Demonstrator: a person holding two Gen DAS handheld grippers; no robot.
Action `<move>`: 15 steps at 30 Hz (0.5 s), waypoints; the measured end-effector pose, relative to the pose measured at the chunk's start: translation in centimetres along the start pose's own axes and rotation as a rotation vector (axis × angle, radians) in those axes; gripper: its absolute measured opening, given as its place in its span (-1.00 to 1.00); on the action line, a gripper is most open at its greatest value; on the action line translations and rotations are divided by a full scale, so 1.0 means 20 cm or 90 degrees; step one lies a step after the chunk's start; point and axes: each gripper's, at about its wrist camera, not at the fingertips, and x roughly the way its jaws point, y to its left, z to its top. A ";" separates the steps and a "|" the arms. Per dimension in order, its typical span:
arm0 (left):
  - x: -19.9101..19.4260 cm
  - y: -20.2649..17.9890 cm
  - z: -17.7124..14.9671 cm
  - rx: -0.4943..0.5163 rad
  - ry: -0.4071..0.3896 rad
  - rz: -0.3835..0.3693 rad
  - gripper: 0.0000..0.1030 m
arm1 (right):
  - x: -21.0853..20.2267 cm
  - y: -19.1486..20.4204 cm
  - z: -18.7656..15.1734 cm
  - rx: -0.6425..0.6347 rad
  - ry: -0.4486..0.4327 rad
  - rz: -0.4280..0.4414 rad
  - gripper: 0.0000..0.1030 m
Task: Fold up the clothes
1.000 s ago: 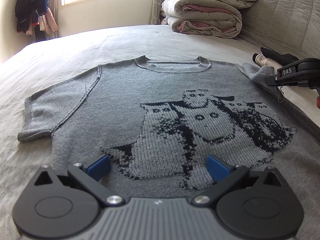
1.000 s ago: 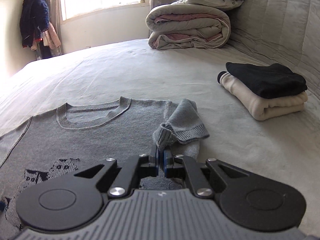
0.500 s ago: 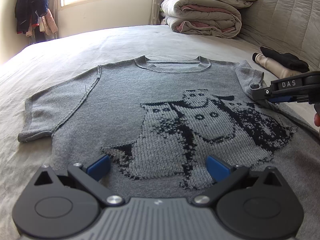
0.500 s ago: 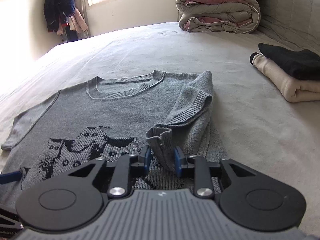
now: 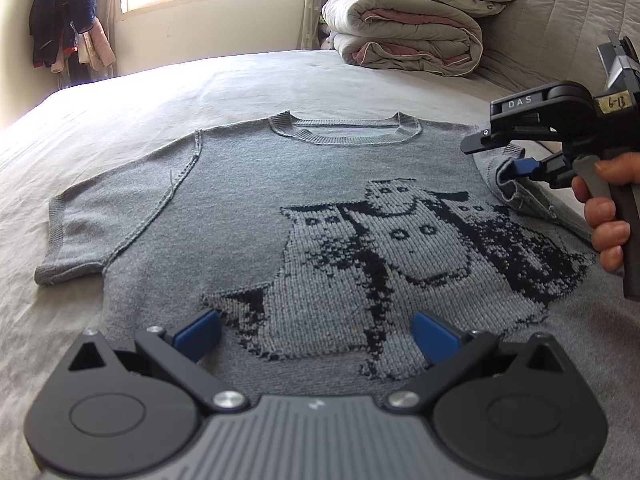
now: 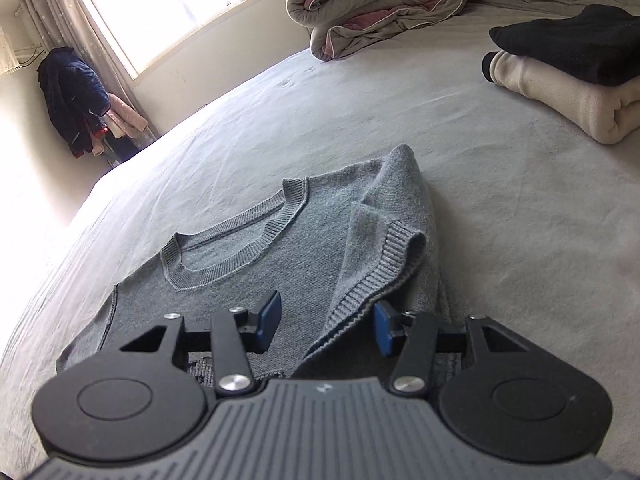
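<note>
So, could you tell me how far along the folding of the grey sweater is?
Early. Done: one sleeve lies folded in over the grey sweater. In hand: nothing; the right gripper stands open beside that sleeve's cuff, the left gripper open over the hem. Left: the other sleeve lies spread flat, and the body is unfolded.
</note>
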 end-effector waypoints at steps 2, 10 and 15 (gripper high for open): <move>0.00 0.00 0.00 0.000 0.000 0.000 0.99 | -0.01 0.01 0.01 0.004 0.011 0.069 0.01; 0.00 -0.01 0.00 -0.001 -0.001 0.005 0.99 | -0.22 -0.03 0.03 -0.050 0.010 0.043 0.01; -0.01 0.00 0.02 -0.009 0.001 0.010 0.99 | -0.41 -0.11 -0.03 -0.090 0.016 0.014 -0.05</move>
